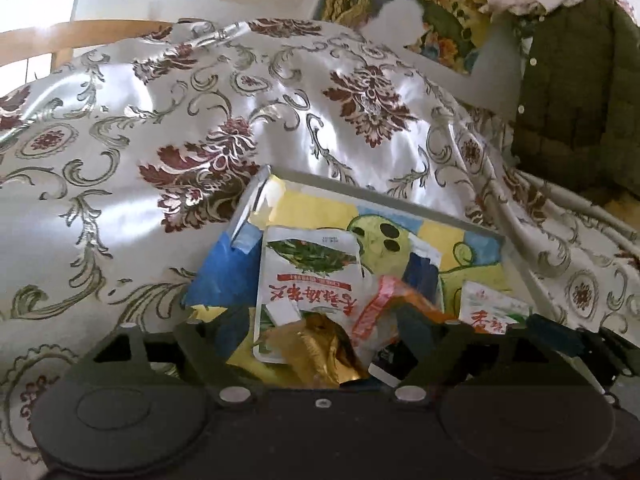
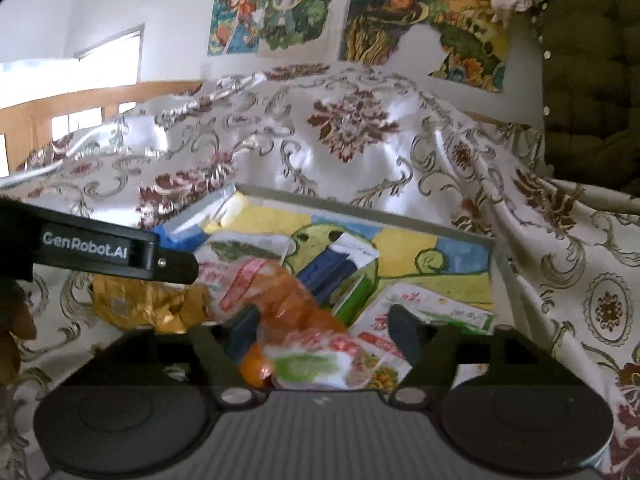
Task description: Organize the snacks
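A shallow tray (image 1: 384, 190) (image 2: 360, 206) with a painted yellow, blue and green floor lies on the patterned cloth. It holds several snack packets: a white packet with green vegetables (image 1: 308, 276), a blue packet (image 2: 330, 276), and a white-green packet (image 2: 436, 312). My left gripper (image 1: 316, 340) is open around a gold foil packet (image 1: 320, 352) at the tray's near side. My right gripper (image 2: 320, 332) is open, with an orange-and-clear packet (image 2: 288, 304) lying between its fingers. The gold packet (image 2: 148, 304) shows left of it, under the left gripper's body (image 2: 100, 248).
A white satin cloth with red-brown floral pattern (image 1: 200, 120) covers the surface. A dark green quilted jacket (image 1: 576, 92) hangs at the right. Colourful drawings (image 2: 280, 12) hang on the wall behind. A wooden rail (image 2: 80, 104) runs at the left.
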`<action>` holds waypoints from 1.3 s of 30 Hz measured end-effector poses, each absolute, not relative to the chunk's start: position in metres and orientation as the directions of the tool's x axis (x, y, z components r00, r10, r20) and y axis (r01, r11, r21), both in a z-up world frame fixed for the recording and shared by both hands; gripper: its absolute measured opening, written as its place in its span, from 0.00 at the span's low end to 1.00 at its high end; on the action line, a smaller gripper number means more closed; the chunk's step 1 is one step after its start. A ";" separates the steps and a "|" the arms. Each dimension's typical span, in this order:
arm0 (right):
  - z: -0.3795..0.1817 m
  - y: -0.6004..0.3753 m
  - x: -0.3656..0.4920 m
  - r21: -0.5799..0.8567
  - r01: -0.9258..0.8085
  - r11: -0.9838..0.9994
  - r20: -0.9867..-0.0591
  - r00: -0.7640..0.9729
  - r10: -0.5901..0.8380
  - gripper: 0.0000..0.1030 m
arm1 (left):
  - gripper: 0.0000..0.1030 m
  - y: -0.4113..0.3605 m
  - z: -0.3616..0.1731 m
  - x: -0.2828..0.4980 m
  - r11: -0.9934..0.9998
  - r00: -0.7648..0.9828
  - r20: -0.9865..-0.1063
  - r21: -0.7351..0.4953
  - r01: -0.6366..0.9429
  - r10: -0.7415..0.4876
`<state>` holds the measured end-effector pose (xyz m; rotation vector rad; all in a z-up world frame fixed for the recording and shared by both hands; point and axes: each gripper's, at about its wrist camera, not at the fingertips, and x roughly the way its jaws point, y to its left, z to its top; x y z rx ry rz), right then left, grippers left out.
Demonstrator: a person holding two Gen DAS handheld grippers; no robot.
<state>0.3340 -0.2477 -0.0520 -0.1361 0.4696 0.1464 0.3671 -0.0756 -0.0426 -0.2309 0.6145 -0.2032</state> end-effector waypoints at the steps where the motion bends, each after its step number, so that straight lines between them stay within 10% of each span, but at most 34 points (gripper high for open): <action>1: -0.049 -0.249 0.331 -0.092 -0.167 0.982 -0.455 0.884 0.108 0.81 | 0.88 -0.075 -0.040 0.364 0.955 0.803 -0.541 -0.274 0.113 -0.250; 11: -0.022 -0.264 0.283 -0.018 -0.088 0.996 -0.416 0.906 0.072 0.99 | 0.99 -0.060 -0.020 0.305 0.969 0.876 -0.454 -0.242 0.058 -0.165; 39: -0.015 -0.264 0.135 0.088 0.080 0.993 -0.501 0.865 -0.026 1.00 | 0.99 -0.027 -0.025 0.156 0.987 0.877 -0.458 -0.127 0.097 -0.145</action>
